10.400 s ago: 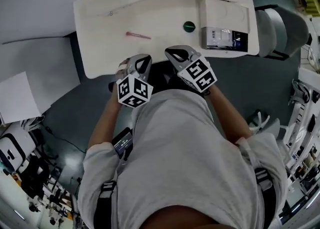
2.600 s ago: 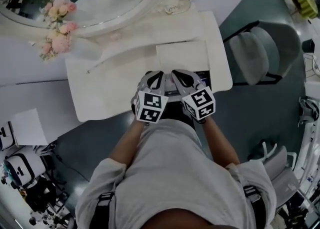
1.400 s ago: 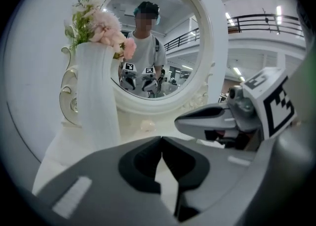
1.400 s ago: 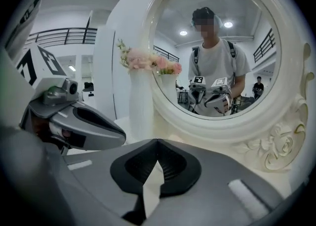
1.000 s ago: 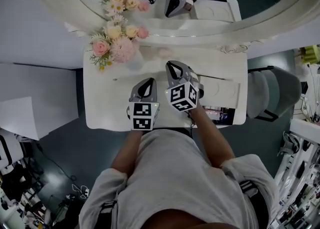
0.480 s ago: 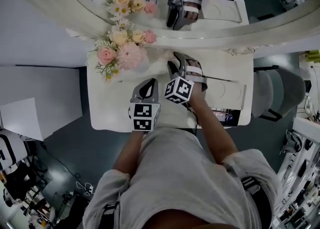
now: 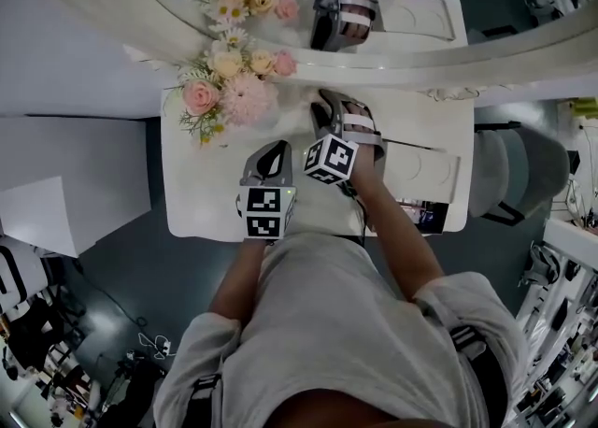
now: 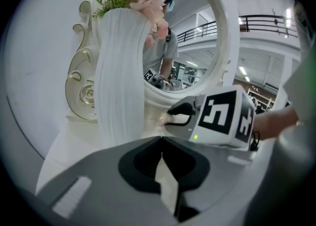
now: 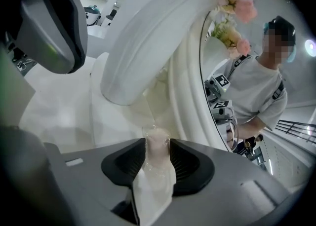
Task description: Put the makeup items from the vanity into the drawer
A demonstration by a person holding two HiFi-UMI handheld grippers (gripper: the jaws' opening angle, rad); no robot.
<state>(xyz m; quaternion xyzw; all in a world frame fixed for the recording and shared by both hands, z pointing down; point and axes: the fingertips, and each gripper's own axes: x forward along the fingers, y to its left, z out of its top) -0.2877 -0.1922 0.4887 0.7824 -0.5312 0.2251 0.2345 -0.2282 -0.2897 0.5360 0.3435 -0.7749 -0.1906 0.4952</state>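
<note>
White vanity tabletop (image 7: pixel 201 202) fills the scene, backed by a big oval mirror (image 7: pixel 523 6) and a ribbed white vase (image 8: pixel 121 72) of pink flowers (image 7: pixel 229 80). The pale pink makeup item (image 9: pixel 157 143), with what looks like a clear cap, stands at the back of the tabletop, just beside the vase foot and the mirror frame. It sits squarely between the 2 jaws of the right hand-held gripper (image 7: pixel 325 104), dead ahead along its pointing line. Its long axis seems to run upright, across the line on which the jaws close. Those jaws have just been closing and now meet the item on both sides, so I judge it clamped, though only lightly. The right hand reaches forward and tilts down toward the mirror, with its marker cube rolled to one side. The left hand-held gripper (image 7: pixel 271 150) hangs nearer the front edge, well short of the item, also tilted down, its jaws together on nothing. The drawer (image 7: pixel 422 216) lies open at the front right of the vanity, behind and to the right of the right hand, so the coming move is probably a lift and a pull back toward it.
</note>
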